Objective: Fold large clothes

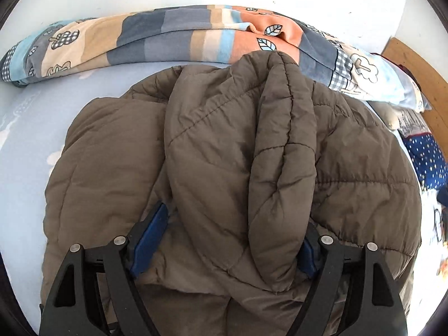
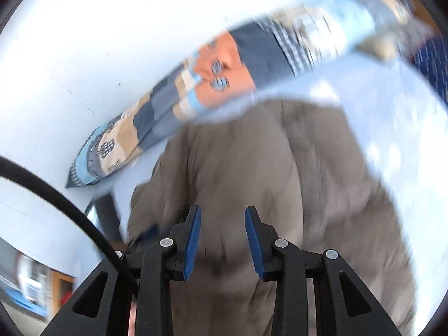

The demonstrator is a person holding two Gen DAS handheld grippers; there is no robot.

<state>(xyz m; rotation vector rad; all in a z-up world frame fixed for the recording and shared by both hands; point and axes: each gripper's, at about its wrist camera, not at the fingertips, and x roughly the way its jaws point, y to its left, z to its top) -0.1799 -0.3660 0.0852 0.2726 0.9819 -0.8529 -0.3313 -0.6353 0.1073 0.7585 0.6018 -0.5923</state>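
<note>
A puffy brown quilted jacket (image 1: 218,145) lies bunched on the pale blue bed sheet (image 1: 25,145). A thick fold of it runs away from me up the middle. My left gripper (image 1: 235,218) stands wide with that fold filling the gap. The left blue pad (image 1: 151,240) presses the fabric, and the right pad (image 1: 308,254) is half buried under the fold. The right wrist view is blurred. There my right gripper (image 2: 223,210) hangs above the jacket (image 2: 252,168), its blue pads apart with nothing between them.
A rolled patchwork blanket (image 1: 179,36) lies along the white wall behind the jacket. A wooden headboard (image 1: 414,67) and a navy dotted cloth (image 1: 428,162) are at the right. A black cable (image 2: 56,198) crosses the right wrist view at the left.
</note>
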